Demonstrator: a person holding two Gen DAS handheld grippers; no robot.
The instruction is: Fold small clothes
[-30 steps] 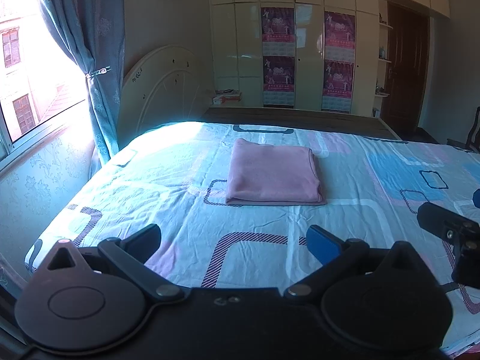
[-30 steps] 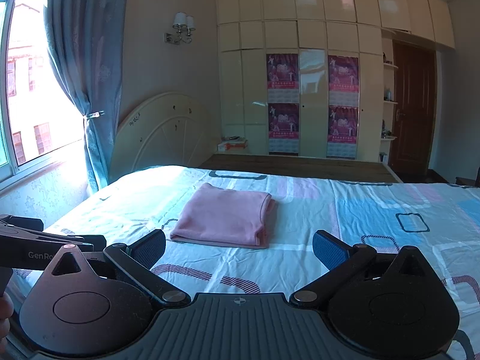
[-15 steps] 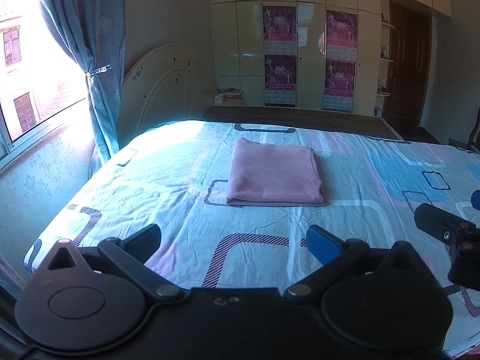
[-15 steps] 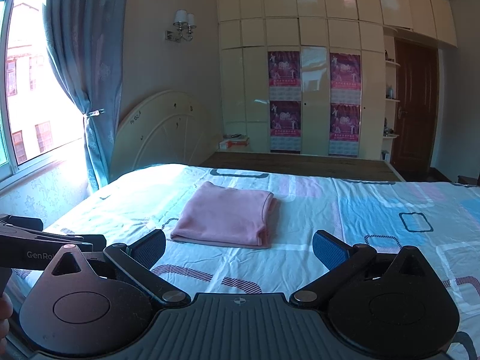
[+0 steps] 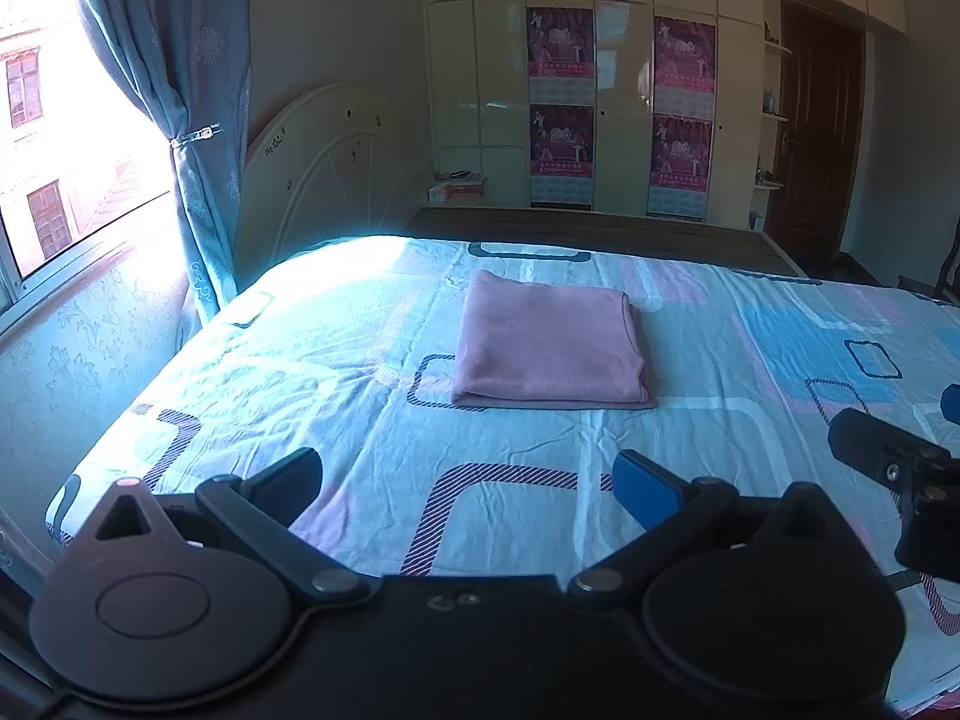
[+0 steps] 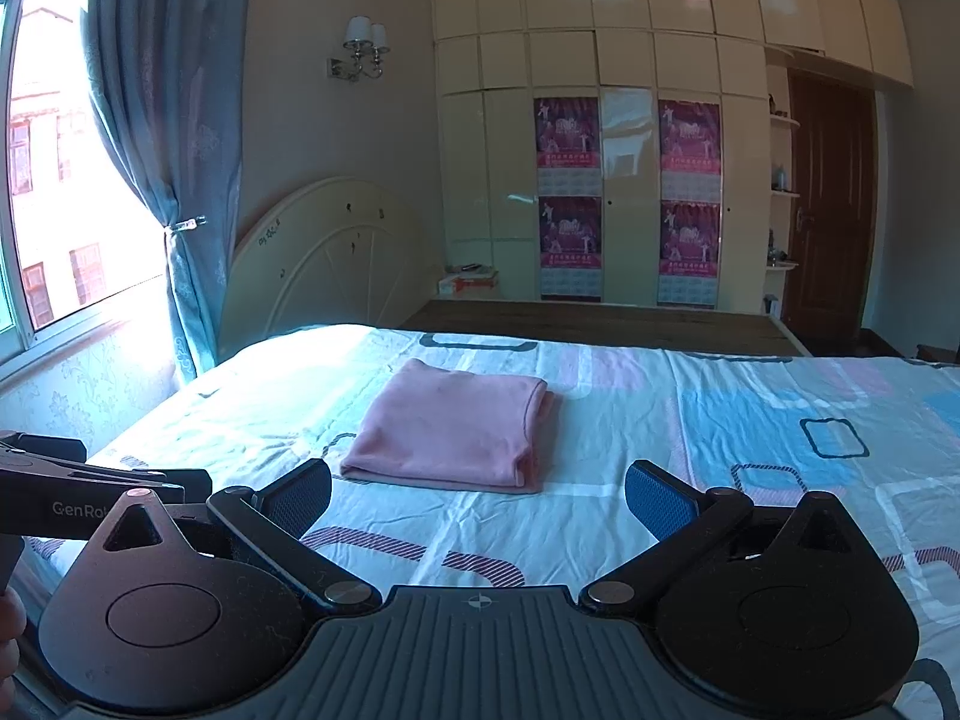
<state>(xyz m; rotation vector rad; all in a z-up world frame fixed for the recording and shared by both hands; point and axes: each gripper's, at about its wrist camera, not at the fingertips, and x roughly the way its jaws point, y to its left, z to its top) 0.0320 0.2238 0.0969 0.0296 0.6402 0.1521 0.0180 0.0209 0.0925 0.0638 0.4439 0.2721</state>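
A pink garment (image 5: 549, 343) lies folded into a neat rectangle on the patterned bed sheet (image 5: 360, 360); it also shows in the right wrist view (image 6: 450, 429). My left gripper (image 5: 468, 480) is open and empty, held above the sheet well short of the garment. My right gripper (image 6: 477, 495) is open and empty, also back from the garment, near its front edge. Part of the right gripper shows at the right edge of the left wrist view (image 5: 888, 462), and the left gripper body shows at the left of the right wrist view (image 6: 72, 492).
A white headboard (image 5: 324, 168) and blue curtain (image 5: 192, 90) by a bright window stand at the left. A cream wardrobe (image 5: 600, 108) with posters lines the far wall, a dark door (image 5: 816, 138) at right. A wooden board (image 5: 588, 228) borders the bed's far side.
Both grippers have drifted very slightly; the view has shifted a little. The folded garment has not moved and both grippers stay open.
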